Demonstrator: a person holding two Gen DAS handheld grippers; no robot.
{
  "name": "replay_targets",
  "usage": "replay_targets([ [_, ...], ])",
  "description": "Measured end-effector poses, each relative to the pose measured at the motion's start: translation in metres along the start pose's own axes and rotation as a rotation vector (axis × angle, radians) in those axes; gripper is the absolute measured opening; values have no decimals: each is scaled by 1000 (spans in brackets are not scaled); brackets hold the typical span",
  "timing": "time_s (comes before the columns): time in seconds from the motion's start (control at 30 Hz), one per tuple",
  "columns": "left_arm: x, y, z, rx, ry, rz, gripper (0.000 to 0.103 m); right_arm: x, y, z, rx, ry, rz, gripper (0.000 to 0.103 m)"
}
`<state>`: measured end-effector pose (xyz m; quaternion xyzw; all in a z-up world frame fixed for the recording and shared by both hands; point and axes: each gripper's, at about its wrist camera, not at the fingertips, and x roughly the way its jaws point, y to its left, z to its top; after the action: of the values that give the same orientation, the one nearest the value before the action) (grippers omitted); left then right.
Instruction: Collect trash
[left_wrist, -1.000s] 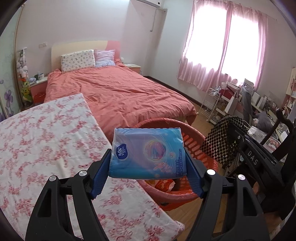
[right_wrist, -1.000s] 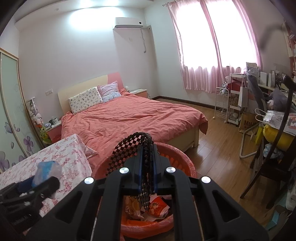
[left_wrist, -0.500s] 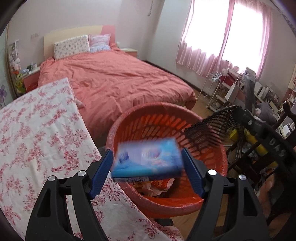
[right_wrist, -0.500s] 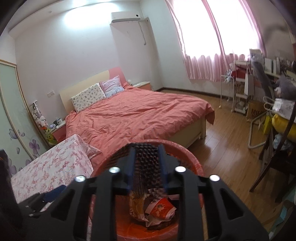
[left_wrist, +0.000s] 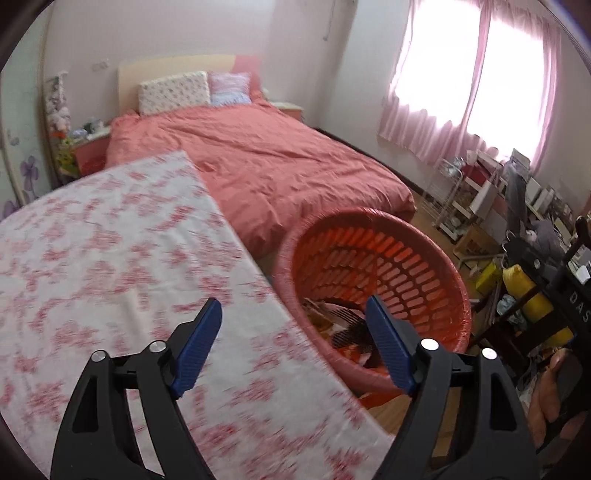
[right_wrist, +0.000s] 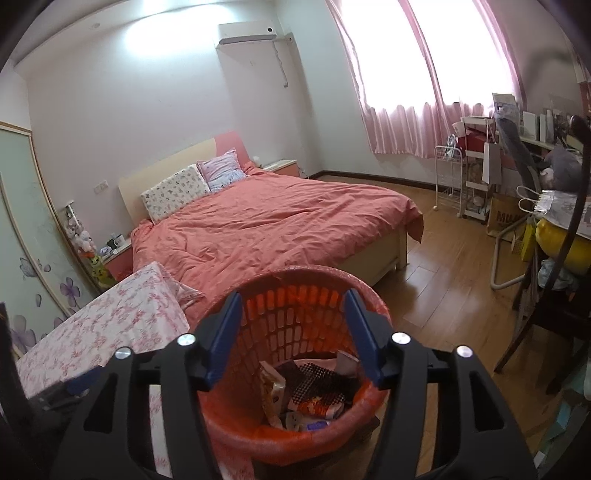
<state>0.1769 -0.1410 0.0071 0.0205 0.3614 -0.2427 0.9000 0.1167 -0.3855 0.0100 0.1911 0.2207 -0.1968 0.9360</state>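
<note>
The trash (right_wrist: 310, 391) is seen lying in a heap at the bottom of the orange basket (right_wrist: 295, 295): a black-and-white checkered net lies on top, with crumpled printed wrappers and a pale packet around it. In the left wrist view only part of the heap (left_wrist: 332, 321) is seen over the basket's slotted wall (left_wrist: 388, 266). The basket is lined with a red bag and is set on the wooden floor, just beside the table (left_wrist: 110, 258) with its pink floral cloth and in front of the bed (right_wrist: 277, 221).

A second ago a blue tissue pack was clamped in the left tongs (left_wrist: 293, 334); now nothing is held between them and their jaws are opening over the table edge and basket rim. The checkered net was then gripped by the right tongs (right_wrist: 291, 325); it is now down in the basket, and these jaws are likewise opening, with nothing between them, above the basket's mouth.
</note>
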Motion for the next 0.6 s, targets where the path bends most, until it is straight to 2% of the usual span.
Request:
replay_targets([
  [0.1,-29,14,-6,-9,-53,42,86,-24,7,-11,-25,2,5,66],
  [0.17,-48,22,-13,-13,-83,68,86,-37,12,-16,-41,1,9,74],
  [0.23,-66,31,-22,-22,-111,95,97,-55,19,-25,-64,-5,14,80],
  [0.43,-118,50,-54,-52,-184,182,100,-104,44,-51,-131,-22,29,96],
  [0.6,-147,64,-81,-91,-216,246,101,-139,59,-73,-163,-33,32,98],
])
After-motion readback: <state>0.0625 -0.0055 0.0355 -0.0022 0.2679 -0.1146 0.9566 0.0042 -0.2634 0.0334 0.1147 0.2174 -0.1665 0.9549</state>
